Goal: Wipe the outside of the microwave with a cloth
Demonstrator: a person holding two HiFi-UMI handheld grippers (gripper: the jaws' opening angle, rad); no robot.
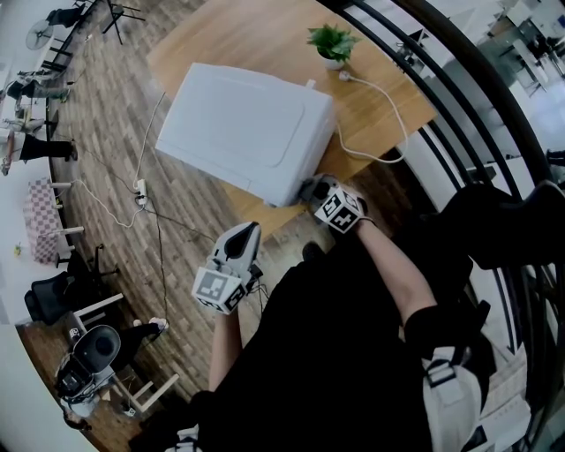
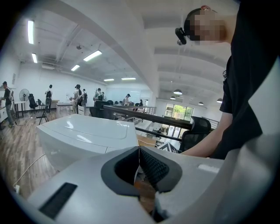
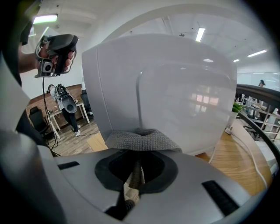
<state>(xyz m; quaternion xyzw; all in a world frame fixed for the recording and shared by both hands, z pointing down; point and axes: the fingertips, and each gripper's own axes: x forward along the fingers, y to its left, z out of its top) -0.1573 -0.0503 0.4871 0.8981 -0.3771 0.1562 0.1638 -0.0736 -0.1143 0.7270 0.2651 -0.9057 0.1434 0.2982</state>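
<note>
The white microwave (image 1: 247,132) stands on a wooden table (image 1: 256,26). My right gripper (image 1: 311,191) is at its near right corner, shut on a grey cloth (image 3: 142,141). In the right gripper view the cloth is bunched ahead of the right gripper (image 3: 139,153) and lies against the glossy white face of the microwave (image 3: 175,87). My left gripper (image 1: 244,237) hangs off the table's near edge, short of the microwave, and touches nothing. The left gripper (image 2: 139,151) has its jaws shut and empty, and the microwave (image 2: 87,131) lies beyond them.
A small potted plant (image 1: 333,42) and a white cable (image 1: 384,97) sit on the table behind the microwave. A black railing (image 1: 459,106) runs along the right. A power strip (image 1: 141,190) with cords lies on the wooden floor to the left, near chairs and people.
</note>
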